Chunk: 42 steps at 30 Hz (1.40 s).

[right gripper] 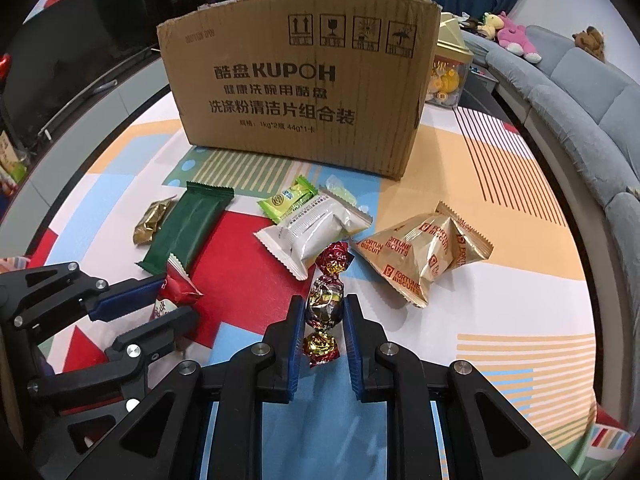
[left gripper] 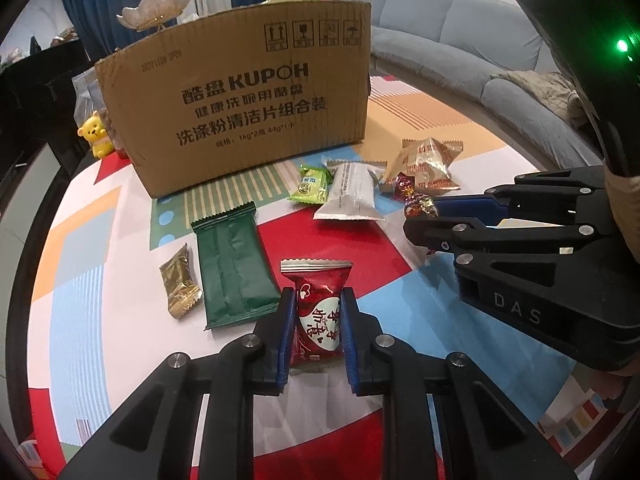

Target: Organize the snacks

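Box: cardboard box (right gripper: 296, 92) stood upright at far side of table (right gripper: 520, 300), printed face toward cameras; inside hidden from both views, contents can't tell.
Left gripper: left gripper (left gripper: 318, 312) was clenched on red pack (left gripper: 318, 312), blue pads pressing both sides of it; pack's lower end sat on table, top seal pointing away. In right view the same pack (right gripper: 176, 292) showed between its fingers.
Right gripper: right gripper (right gripper: 324, 312) was clamped on foil candy (right gripper: 325, 304), pads against the candy's middle, twisted ends sticking out front & back.
Loose snacks: all on table in front of box, none seen in it.
Green bar: green bar (left gripper: 232, 268) lay flat just left of red pack, its near end beside left finger.
Gold sachet: gold sachet (left gripper: 179, 286) lay just left of green bar.
White pack: white pack (right gripper: 312, 232) lay mid-table, partly over lime pack (right gripper: 286, 202).
Biscuits: two biscuit packs (right gripper: 424, 252) lay right of white pack, touching each other.
Red candy: red candy (right gripper: 336, 258) lay just beyond foil candy, betw. white pack & biscuits.
Behind box: clear tub (right gripper: 448, 80) w/ yellow items inside stood at box's right rear corner.
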### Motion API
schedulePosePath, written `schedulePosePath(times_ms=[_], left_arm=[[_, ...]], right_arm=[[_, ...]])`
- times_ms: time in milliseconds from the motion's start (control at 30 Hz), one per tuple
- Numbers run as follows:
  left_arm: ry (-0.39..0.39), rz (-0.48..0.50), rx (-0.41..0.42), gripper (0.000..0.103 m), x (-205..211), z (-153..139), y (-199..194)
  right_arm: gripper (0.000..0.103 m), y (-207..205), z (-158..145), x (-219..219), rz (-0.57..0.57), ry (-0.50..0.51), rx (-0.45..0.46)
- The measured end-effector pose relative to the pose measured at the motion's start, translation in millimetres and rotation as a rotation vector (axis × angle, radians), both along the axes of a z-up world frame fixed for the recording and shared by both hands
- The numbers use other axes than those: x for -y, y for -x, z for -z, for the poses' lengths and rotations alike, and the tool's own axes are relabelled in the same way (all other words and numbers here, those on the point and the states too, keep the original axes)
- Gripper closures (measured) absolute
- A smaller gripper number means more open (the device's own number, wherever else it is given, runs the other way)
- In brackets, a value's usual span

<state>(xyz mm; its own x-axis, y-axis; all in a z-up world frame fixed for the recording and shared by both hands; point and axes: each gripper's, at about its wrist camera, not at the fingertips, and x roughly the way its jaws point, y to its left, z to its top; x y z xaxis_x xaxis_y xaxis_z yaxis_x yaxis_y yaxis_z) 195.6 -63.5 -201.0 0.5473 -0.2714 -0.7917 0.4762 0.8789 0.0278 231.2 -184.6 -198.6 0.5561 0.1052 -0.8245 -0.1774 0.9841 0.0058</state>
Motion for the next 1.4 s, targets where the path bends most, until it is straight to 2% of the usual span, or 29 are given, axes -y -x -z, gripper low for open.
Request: schedulePosePath(times_ms=[667, 1400], left_arm=[[-0.005, -0.045, 0.052, 0.081, -2.0, -30.7, 17.5], [-0.005, -0.167, 0.076, 0.081, -15.5, -68.9, 16.4]], right_arm=[[0.082, 16.5, -35.5, -3.5, -0.011, 0.007, 0.079], [0.082, 31.6, -68.7, -10.3, -0.030, -0.004, 0.147]])
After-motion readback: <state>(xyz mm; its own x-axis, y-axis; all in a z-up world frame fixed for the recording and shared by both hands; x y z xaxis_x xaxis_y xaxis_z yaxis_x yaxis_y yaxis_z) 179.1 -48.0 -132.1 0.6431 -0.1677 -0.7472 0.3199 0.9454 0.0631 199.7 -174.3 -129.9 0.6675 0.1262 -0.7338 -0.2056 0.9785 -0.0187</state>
